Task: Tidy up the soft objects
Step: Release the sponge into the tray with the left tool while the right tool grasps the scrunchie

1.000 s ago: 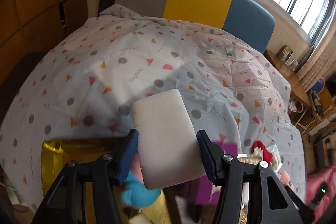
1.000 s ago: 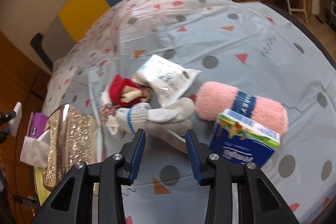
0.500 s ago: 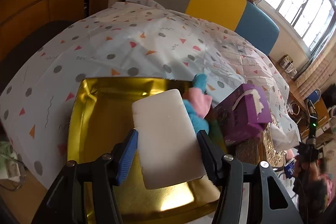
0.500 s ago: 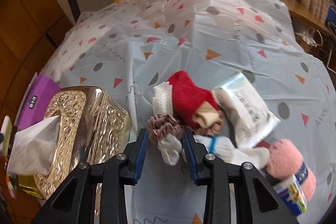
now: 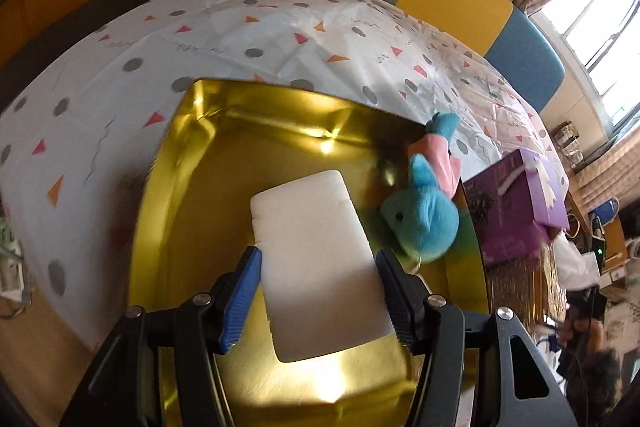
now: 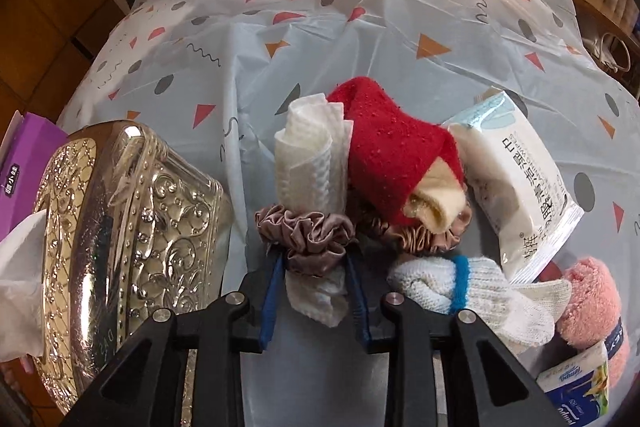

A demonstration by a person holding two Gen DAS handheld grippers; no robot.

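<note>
A white sponge block (image 5: pixel 316 263) is clamped by the left gripper (image 5: pixel 318 297) over the gold tray (image 5: pixel 188 147), evidently for deposit beside the blue plush toy (image 5: pixel 420 223). The right gripper (image 6: pixel 314 291) is closing on a rolled white cloth (image 6: pixel 310 167) with its scrunchie (image 6: pixel 308 235), near the embossed tissue box (image 6: pixel 120 227).

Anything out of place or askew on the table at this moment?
Mostly the pile by the right hand-held gripper: a rolled white cloth, scrunchies, a red sock and a wipes pack lie overlapping. In the gold tray, the blue plush leans against the wall.
</note>
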